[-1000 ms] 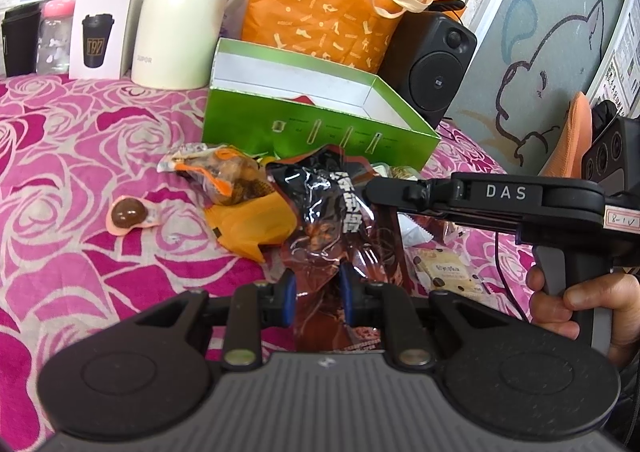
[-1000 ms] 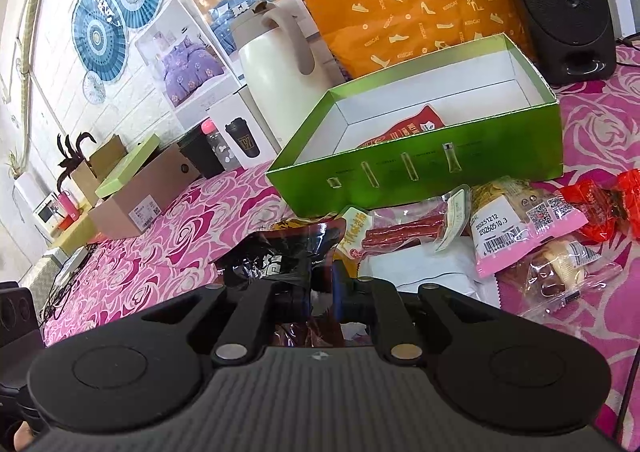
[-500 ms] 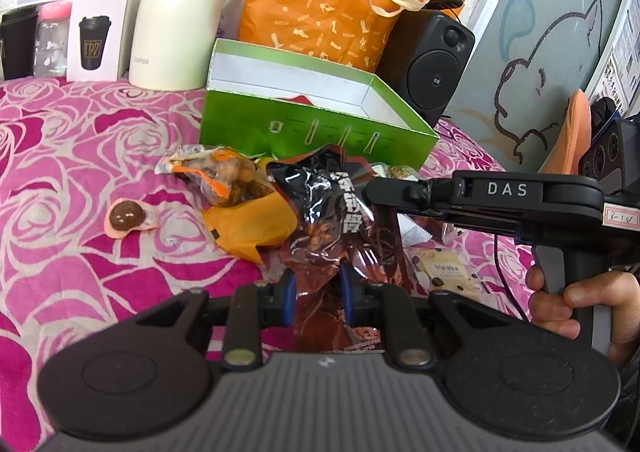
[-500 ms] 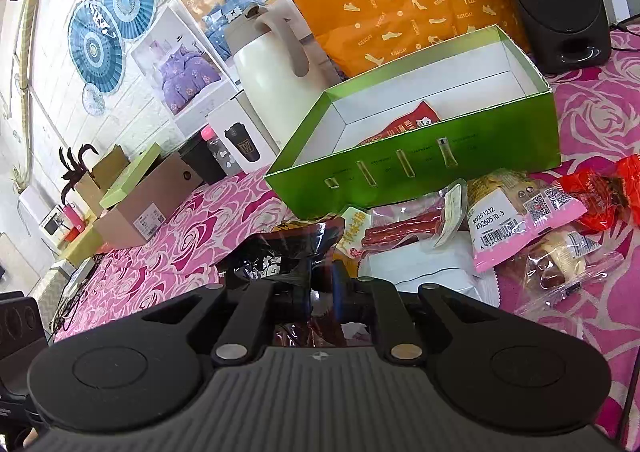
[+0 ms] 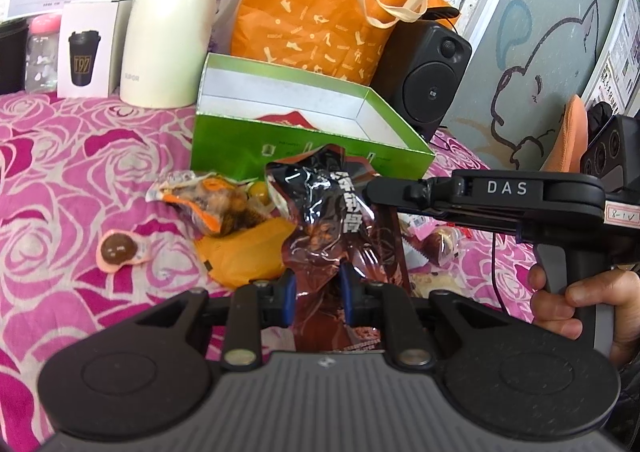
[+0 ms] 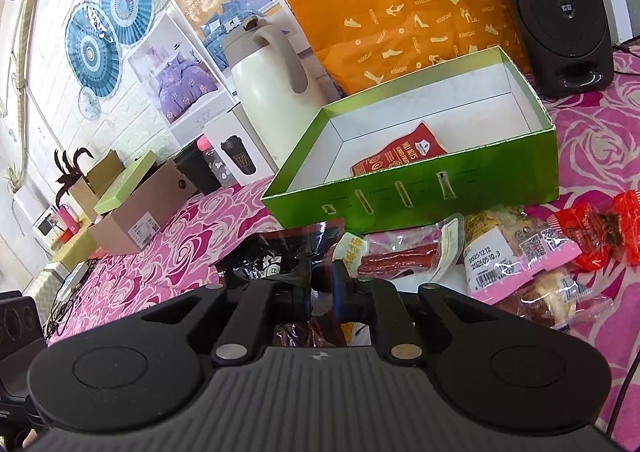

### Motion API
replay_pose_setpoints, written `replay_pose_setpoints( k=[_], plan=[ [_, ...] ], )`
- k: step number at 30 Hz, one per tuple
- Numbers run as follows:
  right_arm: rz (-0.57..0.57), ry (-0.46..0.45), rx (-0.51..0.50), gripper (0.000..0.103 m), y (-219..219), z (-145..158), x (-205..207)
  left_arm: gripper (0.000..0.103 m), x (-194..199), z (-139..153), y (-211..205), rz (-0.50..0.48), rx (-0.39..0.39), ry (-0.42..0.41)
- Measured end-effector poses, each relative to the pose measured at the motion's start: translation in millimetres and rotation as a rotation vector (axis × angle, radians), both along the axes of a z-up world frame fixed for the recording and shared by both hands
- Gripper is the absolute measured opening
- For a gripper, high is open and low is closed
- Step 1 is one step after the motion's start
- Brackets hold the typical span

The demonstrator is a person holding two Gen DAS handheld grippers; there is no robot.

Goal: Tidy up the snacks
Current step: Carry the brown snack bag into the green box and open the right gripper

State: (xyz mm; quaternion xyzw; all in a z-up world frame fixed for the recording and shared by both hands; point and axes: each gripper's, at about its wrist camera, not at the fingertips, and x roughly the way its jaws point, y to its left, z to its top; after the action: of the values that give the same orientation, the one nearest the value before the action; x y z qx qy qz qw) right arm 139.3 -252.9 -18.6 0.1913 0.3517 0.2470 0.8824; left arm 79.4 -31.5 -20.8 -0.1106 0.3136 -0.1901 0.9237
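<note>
Only from the right wrist can we look down into the green box (image 6: 420, 187) and see a red nut pouch (image 6: 400, 153) lying flat on its white floor; that view also shows the sausage packet (image 6: 404, 258), a pink-edged packet (image 6: 516, 256) and red wrappers (image 6: 592, 232) in front of the box on the rose-patterned bench (image 6: 600, 139). The left wrist view gives what that one hides — a hand (image 5: 580, 308) on the grip of the right hand-held gripper (image 5: 376, 191), an orange packet (image 5: 244, 252) and a round brown sweet (image 5: 118, 252) lying apart on the cloth.

The dark glossy snack bag (image 5: 336, 219) stands up before the box. Our left hand-held gripper (image 5: 318, 292) is closed on its lower part, the blue pads pressing either side. The right hand-held gripper (image 6: 322, 284) is nearly closed too, pinching the bag's side edge — both hold the one bag.
</note>
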Motion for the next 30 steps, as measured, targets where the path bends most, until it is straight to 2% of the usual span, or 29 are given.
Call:
replay_pose_setpoints(
  k=[23,30],
  plan=[
    [-0.075,-0.04,0.037,0.02,-29,11,27,0.015,43,18,-27,-0.047,0.039,-0.053],
    [-0.078,-0.046,0.032,0.02,-34,21,50,0.015,66,25,-30,-0.047,0.035,-0.074]
  ],
)
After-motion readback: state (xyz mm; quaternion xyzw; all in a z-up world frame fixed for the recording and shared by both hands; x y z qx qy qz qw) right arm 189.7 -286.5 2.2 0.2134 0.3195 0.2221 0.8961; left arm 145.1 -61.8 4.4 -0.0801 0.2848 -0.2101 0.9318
